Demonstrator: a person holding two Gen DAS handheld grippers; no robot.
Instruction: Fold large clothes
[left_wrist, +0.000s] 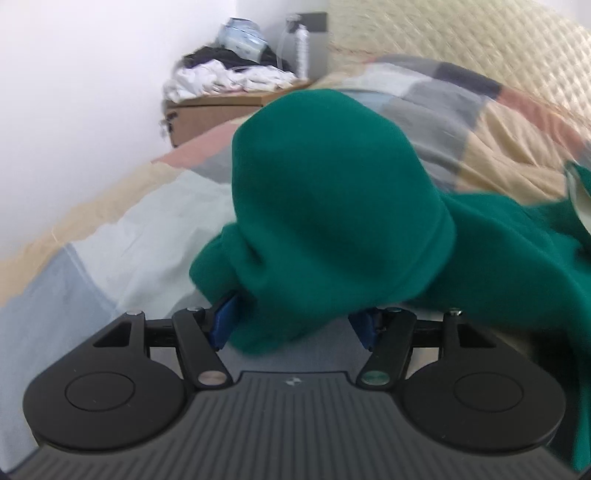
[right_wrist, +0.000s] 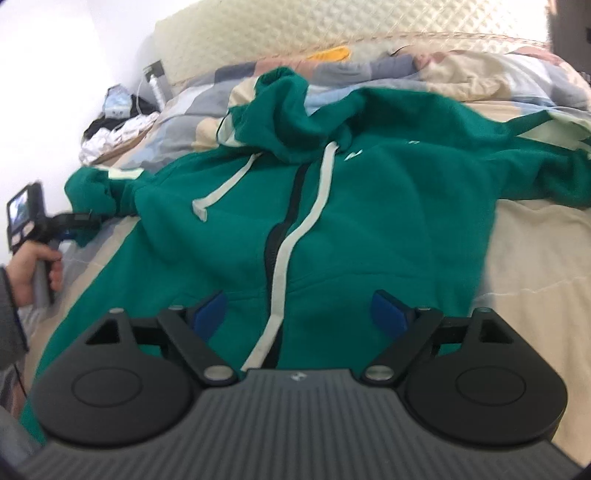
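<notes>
Hoodie (right_wrist: 369, 192), green with white drawstrings, lies spread front-up across the bed (right_wrist: 535, 258), hood toward the headboard. At the bed's left edge the left tool (left_wrist: 295, 325) is clamped on the bunched sleeve cuff (left_wrist: 325, 206). The right tool (right_wrist: 299, 314) hangs over the hoodie's lower front, jaws apart with nothing between them. Beside the bed, a cardboard box (left_wrist: 207, 114) carries heaped clothes (left_wrist: 229, 77).

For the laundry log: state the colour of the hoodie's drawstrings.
Drawstrings: off-white, against the green hoodie. Clearest in the right wrist view.
</notes>
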